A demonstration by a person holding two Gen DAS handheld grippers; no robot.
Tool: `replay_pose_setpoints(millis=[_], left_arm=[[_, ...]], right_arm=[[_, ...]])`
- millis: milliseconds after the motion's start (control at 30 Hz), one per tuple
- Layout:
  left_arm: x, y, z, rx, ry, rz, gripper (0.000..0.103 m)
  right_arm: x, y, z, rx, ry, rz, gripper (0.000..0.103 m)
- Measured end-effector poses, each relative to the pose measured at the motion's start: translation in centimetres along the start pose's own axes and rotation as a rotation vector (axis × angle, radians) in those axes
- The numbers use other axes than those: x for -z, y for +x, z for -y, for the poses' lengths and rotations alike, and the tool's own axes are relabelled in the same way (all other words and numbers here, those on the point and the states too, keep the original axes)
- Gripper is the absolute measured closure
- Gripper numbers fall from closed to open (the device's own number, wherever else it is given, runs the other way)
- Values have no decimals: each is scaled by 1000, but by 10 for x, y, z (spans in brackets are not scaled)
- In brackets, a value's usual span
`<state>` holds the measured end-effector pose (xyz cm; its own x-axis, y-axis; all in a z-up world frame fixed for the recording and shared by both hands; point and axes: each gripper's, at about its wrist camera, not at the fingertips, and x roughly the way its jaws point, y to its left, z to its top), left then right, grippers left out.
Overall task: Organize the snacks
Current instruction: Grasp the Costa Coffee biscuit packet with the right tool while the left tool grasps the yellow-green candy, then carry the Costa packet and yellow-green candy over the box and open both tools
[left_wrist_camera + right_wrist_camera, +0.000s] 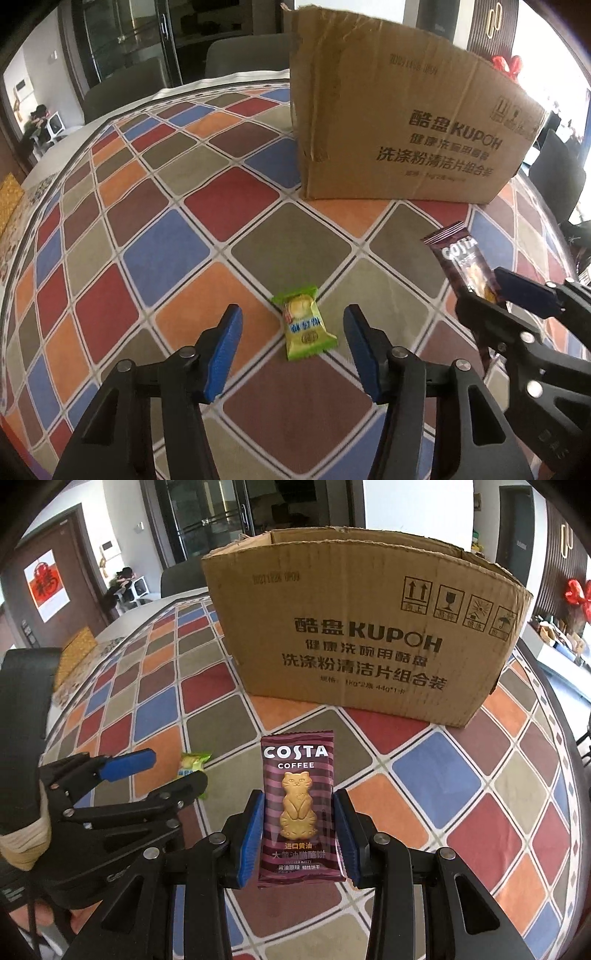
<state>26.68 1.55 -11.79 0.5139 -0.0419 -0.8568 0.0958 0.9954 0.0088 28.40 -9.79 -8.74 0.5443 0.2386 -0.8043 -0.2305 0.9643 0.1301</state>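
A small green snack packet [307, 322] lies on the checked tablecloth, between the spread fingers of my open left gripper [293, 323]. My right gripper [300, 805] is shut on a dark purple Costa Coffee biscuit packet [298, 794] and holds it upright above the table. From the left wrist view the right gripper [487, 291] and its Costa packet [458, 258] are at the right. The left gripper [166, 770] shows at the left of the right wrist view, with the green packet [194, 762] partly hidden behind it. An open cardboard box [362, 642] stands behind both.
The cardboard box [399, 125] fills the far right of the table. The checked tablecloth [155, 236] stretches to the left. A yellow patterned item [75, 653] lies at the table's far left edge. Dark chairs [243, 55] stand behind the table.
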Motion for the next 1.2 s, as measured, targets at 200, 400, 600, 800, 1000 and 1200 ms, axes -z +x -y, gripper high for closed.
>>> replay_pose_setpoints(millis=[200, 400, 600, 800, 1000, 1200], left_arm=[[-2, 12, 3, -5, 9, -25, 63], [-2, 16, 3, 7, 9, -24, 80], [-2, 9, 4, 12, 2, -10, 81], [-4, -26, 7, 38, -13, 60, 81], [-11, -64, 16, 53, 8, 145, 81], [-21, -98, 26, 74, 33, 224, 81]], right_arm=[[-2, -1, 1, 26, -14, 14, 64], [-4, -1, 6, 36, -10, 15, 64], [-4, -3, 5, 34, -9, 21, 64], [-6, -16, 7, 21, -1, 45, 64], [-10, -43, 14, 15, 22, 100, 64], [-18, -77, 19, 29, 32, 181, 64]])
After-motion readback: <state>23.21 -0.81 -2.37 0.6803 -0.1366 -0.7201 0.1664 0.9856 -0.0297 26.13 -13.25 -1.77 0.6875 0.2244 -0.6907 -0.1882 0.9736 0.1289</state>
